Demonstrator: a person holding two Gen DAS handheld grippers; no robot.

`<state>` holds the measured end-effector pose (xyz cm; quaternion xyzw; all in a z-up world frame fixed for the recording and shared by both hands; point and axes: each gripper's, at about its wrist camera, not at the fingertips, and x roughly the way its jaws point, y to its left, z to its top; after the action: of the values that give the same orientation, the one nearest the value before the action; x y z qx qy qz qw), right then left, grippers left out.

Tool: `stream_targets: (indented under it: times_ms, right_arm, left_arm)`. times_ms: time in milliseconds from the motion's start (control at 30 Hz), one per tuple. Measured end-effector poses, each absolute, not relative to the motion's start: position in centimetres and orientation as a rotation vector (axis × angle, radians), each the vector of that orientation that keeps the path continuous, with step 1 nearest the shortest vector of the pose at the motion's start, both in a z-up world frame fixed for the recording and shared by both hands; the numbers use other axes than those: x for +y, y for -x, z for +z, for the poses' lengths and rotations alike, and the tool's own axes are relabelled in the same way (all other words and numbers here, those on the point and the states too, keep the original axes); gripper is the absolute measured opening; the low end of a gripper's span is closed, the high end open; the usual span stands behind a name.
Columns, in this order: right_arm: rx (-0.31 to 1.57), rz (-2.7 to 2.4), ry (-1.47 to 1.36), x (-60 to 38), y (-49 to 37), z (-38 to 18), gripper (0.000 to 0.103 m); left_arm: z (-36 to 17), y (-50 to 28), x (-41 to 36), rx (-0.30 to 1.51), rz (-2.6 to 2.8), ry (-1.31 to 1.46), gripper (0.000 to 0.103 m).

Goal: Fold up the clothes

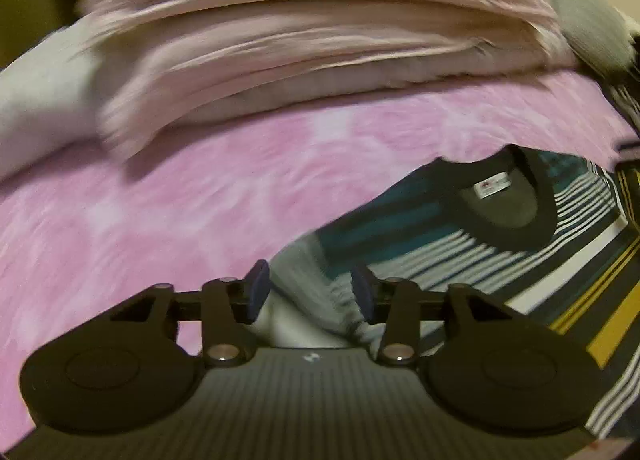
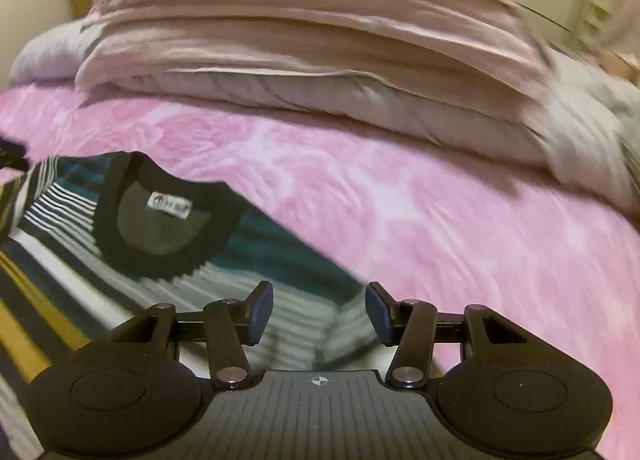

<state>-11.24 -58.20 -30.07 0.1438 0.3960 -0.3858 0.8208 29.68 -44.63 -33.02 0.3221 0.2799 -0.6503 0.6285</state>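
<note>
Reference landmark: the black round collar (image 1: 506, 196) of the striped shirt (image 1: 500, 260). All positions below are given relative to it.

1. Striped shirt. It lies flat on the pink bedspread (image 1: 200, 188), front side up, with a white label visible inside the collar. Bands of teal, white, black and yellow run across the cloth below the collar. In the right wrist view the same collar (image 2: 160, 216) sits toward the upper left, with the shirt (image 2: 120, 280) spreading below it.

2. Your left gripper (image 1: 310, 292). Its fingers (image 1: 258, 288) stand spread apart. Pale grey-white cloth at the shirt's edge, on the shoulder or sleeve side of the collar, shows in the gap between them. The pads do not press on it. The view is blurred, so you cannot tell whether the tips touch the fabric.

3. Your right gripper (image 2: 320, 314). Its fingers (image 2: 262, 312) are likewise spread, with nothing pinched. They hang over the striped cloth on the opposite side of the collar, near where the shirt's edge meets the bedspread (image 2: 440, 220).

4. Surroundings. Beyond the collar, further up the bed, a folded stack of pale pink bedding (image 1: 320, 40) rests on the bedspread, well apart from the shirt. The right wrist view shows the same stack (image 2: 300, 40).
</note>
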Motion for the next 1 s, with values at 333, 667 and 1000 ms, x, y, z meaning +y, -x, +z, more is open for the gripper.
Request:
stream_targets:
  times_ms: [333,667,1000]
  right_arm:
    - [0.861,-0.680,-0.350,-62.4,9.2,-35.0,0.002]
    - [0.909,-0.900,-0.154,-65.7,7.1,-36.1,0.006]
    - [0.769,-0.892,-0.404,-53.7,16.1,-30.2,0.055]
  left_arm:
    - [-37.7,-27.8,-50.5,0.686,-1.558,-0.850,0.007]
    - [-37.5,-23.9,-54.5,0.471,-1.378,-0.840,0.010]
    - [-33.5,-24.3,-44.9,0.518,-1.261,-0.651,0.031]
